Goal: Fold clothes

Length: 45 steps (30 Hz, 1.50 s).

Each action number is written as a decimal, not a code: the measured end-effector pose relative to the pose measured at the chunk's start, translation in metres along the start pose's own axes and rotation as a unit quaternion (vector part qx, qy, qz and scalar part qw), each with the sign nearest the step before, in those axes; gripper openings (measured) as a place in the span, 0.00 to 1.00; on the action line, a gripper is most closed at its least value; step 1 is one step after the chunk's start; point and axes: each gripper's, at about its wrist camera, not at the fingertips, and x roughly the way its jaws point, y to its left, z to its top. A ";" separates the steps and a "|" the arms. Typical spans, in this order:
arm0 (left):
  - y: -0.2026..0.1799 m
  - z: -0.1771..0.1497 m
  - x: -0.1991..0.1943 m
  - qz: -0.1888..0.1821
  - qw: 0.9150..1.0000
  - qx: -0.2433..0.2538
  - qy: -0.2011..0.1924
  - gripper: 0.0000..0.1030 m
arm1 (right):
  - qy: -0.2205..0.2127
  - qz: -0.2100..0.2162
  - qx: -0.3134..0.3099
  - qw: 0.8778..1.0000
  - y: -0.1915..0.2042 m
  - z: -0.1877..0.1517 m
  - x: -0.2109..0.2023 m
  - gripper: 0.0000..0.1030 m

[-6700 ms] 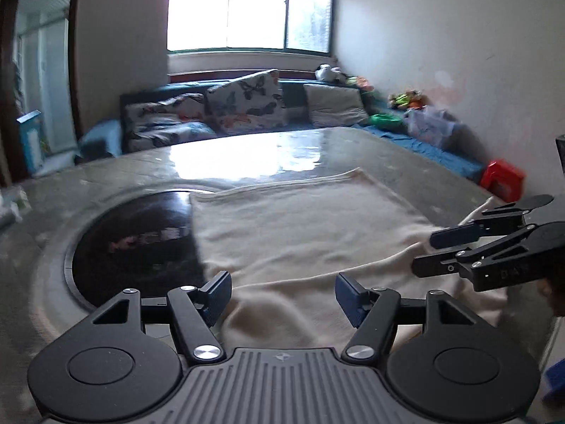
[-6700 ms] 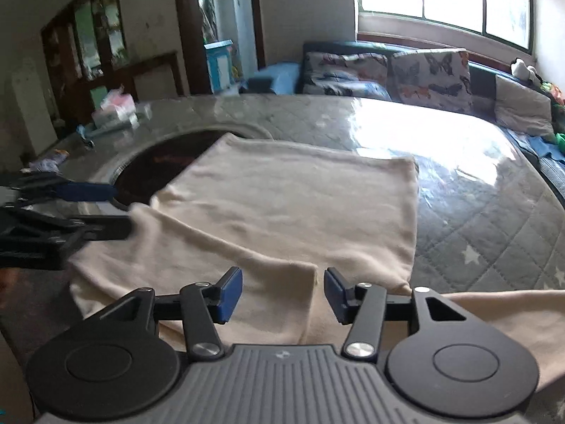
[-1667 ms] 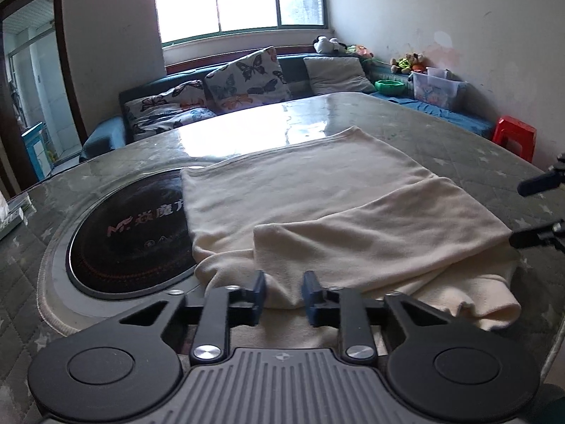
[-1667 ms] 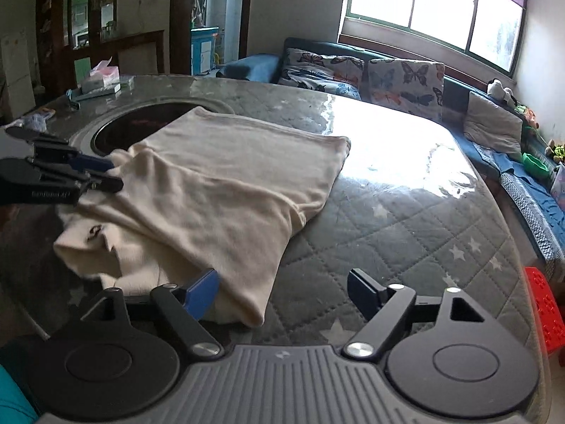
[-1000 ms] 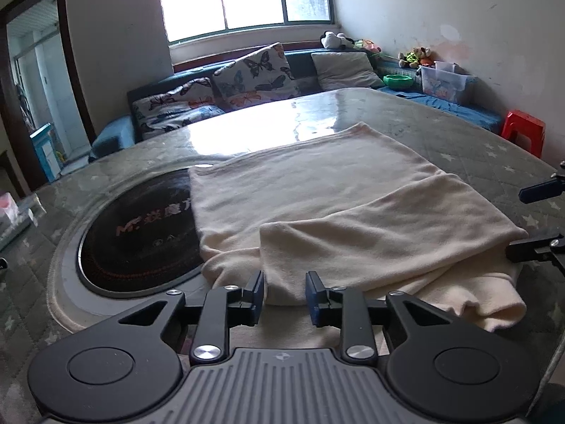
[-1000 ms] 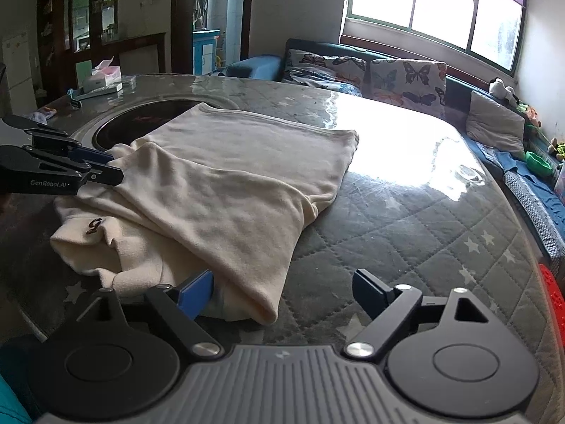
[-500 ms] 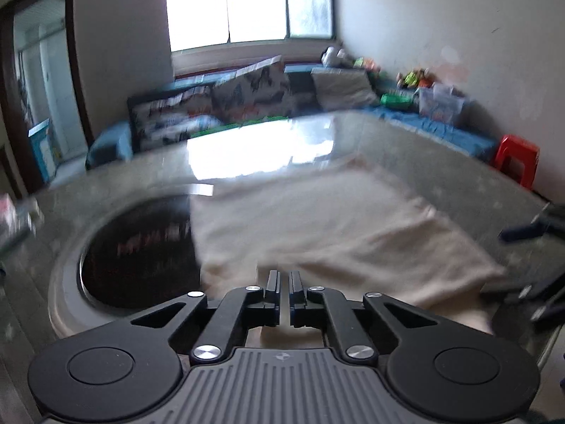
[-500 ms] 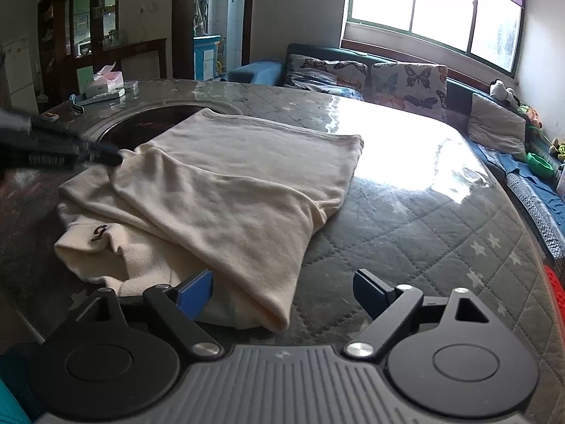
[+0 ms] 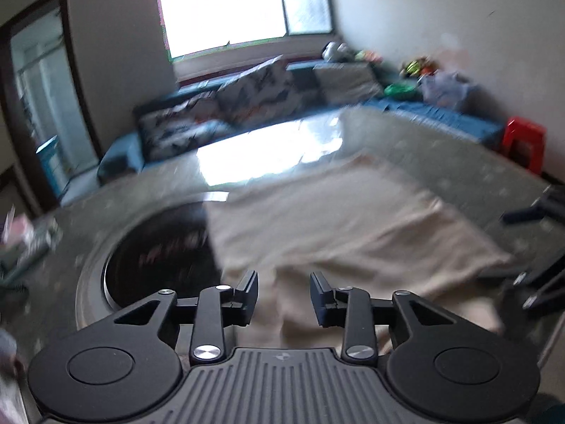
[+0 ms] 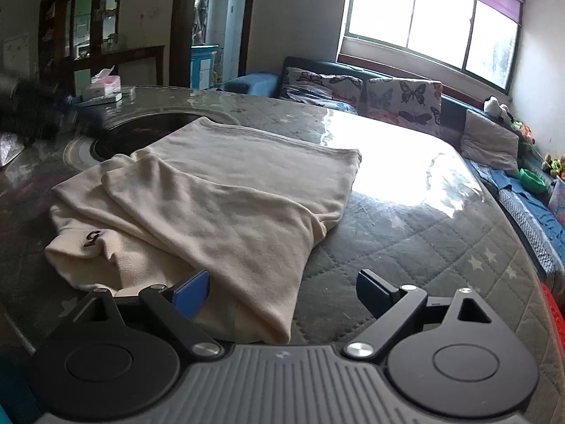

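The cream sweater (image 10: 226,208) lies partly folded on the quilted, glass-topped desk (image 10: 423,219), one edge over the dark round hotplate (image 9: 159,258); it looks soft, limp and light, likely to sag and drag, so I judge it best pinched at a doubled edge or corner near the front. The left gripper (image 9: 283,291) has its fingers moderately apart and empty just above the near hem, while the right gripper (image 10: 282,288) stands wide and empty beside the front fold. Beyond are a sofa with butterfly cushions (image 10: 402,100) and bright windows (image 10: 430,21).
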 end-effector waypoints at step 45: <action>-0.019 0.079 -0.037 -0.070 0.993 -0.013 -0.091 0.06 | -0.020 -0.016 -0.008 1.000 0.010 0.002 0.006 0.95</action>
